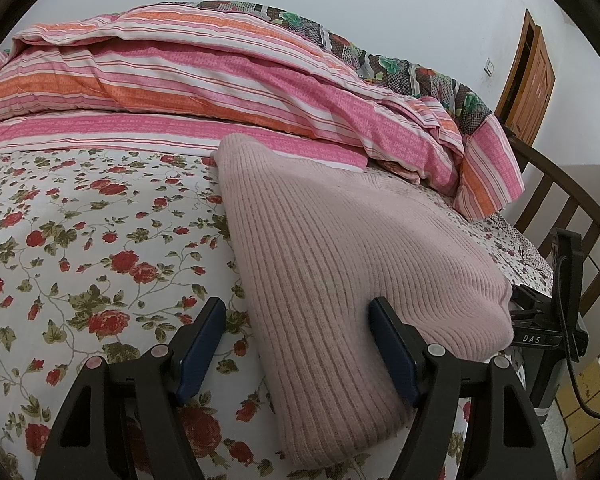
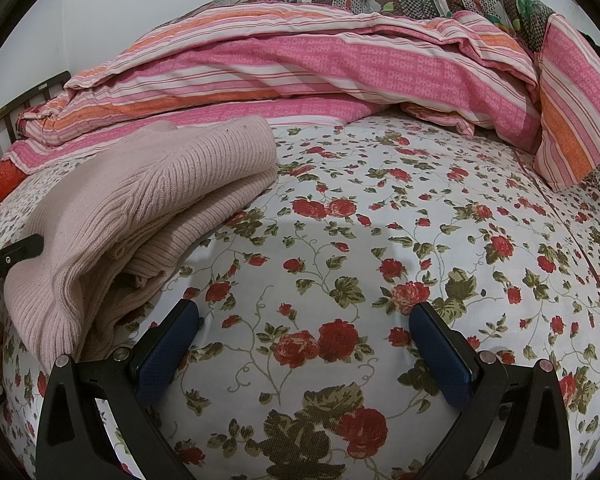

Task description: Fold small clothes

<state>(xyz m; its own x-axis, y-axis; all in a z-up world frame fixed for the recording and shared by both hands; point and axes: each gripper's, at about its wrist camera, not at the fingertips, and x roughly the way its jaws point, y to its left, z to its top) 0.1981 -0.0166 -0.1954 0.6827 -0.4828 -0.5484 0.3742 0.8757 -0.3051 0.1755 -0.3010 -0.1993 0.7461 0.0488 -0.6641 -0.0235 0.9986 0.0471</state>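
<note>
A pale pink ribbed knit sweater (image 1: 332,264) lies folded in layers on the floral bed sheet (image 1: 80,240). My left gripper (image 1: 298,312) is open, its fingers low over the sweater's near left edge, one finger on the sheet and one over the knit. In the right wrist view the sweater (image 2: 140,208) lies at the left, its stacked layers showing. My right gripper (image 2: 306,316) is open and empty over the bare sheet (image 2: 380,240), to the right of the sweater. The other gripper's black body (image 1: 556,320) shows beyond the sweater's right end.
A pink and orange striped duvet (image 1: 220,80) is bunched along the far side of the bed, also in the right wrist view (image 2: 340,72). A dark wooden bed rail (image 1: 560,200) stands at the right. A wooden door (image 1: 528,80) is in the white wall.
</note>
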